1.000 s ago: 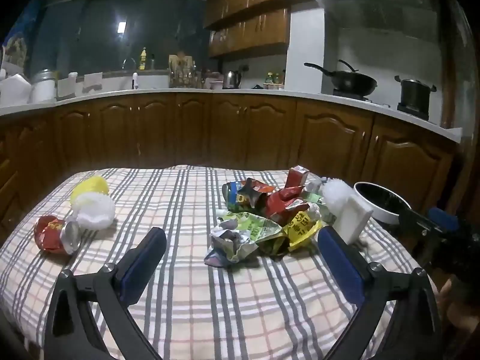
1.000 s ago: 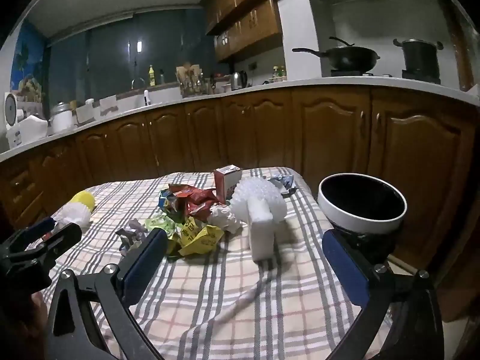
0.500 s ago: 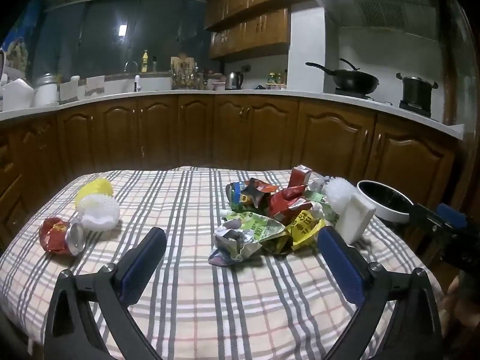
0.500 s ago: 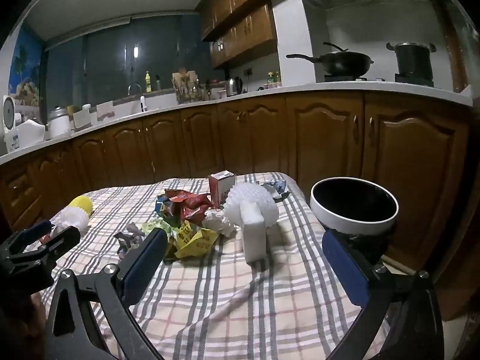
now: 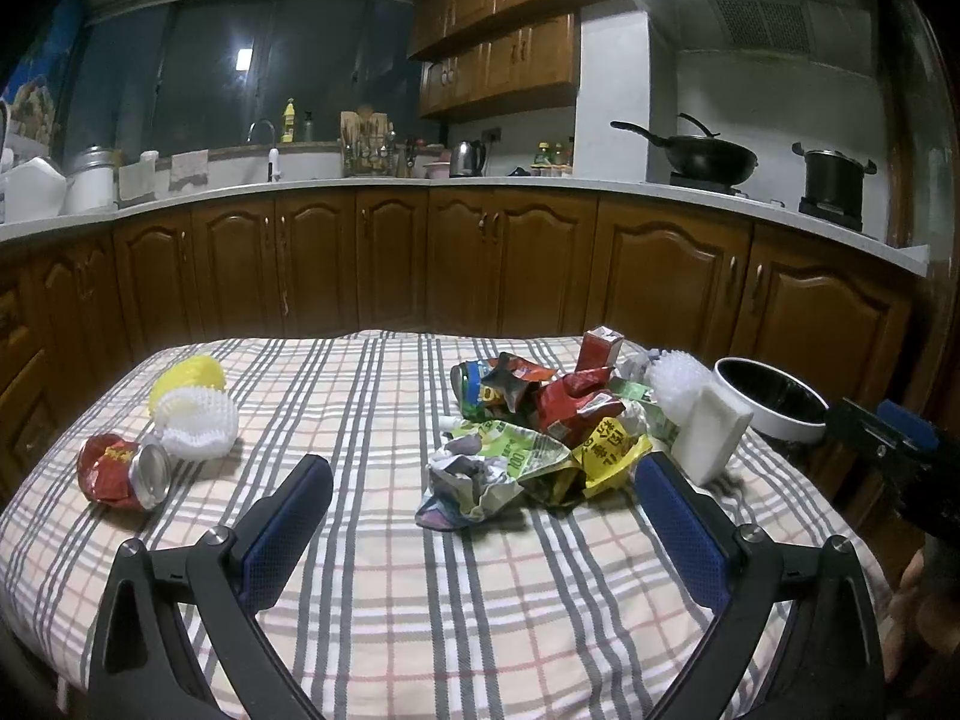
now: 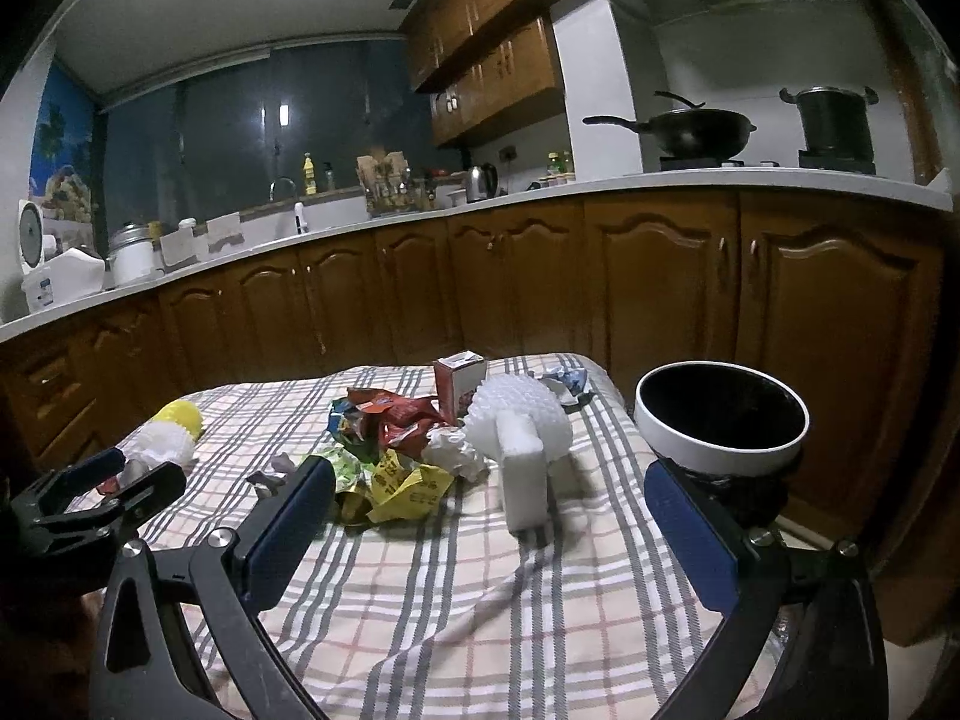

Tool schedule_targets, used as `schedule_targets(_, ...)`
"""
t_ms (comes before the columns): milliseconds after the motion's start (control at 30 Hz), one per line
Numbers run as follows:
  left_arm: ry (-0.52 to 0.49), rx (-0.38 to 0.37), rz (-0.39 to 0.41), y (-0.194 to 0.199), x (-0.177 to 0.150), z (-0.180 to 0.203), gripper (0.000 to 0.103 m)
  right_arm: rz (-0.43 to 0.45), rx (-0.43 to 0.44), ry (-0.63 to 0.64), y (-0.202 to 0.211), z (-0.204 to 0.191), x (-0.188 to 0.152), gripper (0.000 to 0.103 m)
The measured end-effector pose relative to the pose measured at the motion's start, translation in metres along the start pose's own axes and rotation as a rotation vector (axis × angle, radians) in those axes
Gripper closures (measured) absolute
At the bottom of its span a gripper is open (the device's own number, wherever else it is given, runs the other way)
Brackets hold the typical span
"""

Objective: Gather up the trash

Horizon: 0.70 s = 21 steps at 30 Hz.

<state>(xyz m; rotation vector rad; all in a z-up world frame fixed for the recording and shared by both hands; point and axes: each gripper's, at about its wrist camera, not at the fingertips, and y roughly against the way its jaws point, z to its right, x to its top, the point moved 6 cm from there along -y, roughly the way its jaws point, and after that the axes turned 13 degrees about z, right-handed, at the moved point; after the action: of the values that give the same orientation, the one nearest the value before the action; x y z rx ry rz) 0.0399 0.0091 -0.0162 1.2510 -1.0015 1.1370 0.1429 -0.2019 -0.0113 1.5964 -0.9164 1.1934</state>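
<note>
Both hand-held grippers (image 5: pixel 480 501) (image 6: pixel 489 501) rose slightly, jaws wide apart, above wrapper pile (image 5: pixel 528 426).

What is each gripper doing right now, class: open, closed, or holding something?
Left gripper: open, holding nothing.
Right gripper: open, holding nothing.

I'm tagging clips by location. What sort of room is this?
A home kitchen, most likely: a wok on the stove under a range hood, a sink faucet, and wooden cabinets beneath the counter.
</note>
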Motion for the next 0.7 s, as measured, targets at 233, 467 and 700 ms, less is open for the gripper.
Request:
schedule_targets(233,-0.005,0.004,-0.003,-0.002,-0.0043,0.0024,0.002,-0.001,0.007,-0.002,-0.0004,-0.0012,-0.0003,0.0)
schedule_targets(467,-0.008,0.001,-0.006,-0.0057,-0.0062,0.0057,0.002,0.0,0.009,-0.004,-0.0004,-0.0028,-0.0012,0.0)
schedule_targets(700,-0.006,0.001,-0.012,-0.0069,-0.0073,0.0055,0.002,-0.001,0.017,-0.01,-0.0015,-0.0037,-0.0022,0.0)
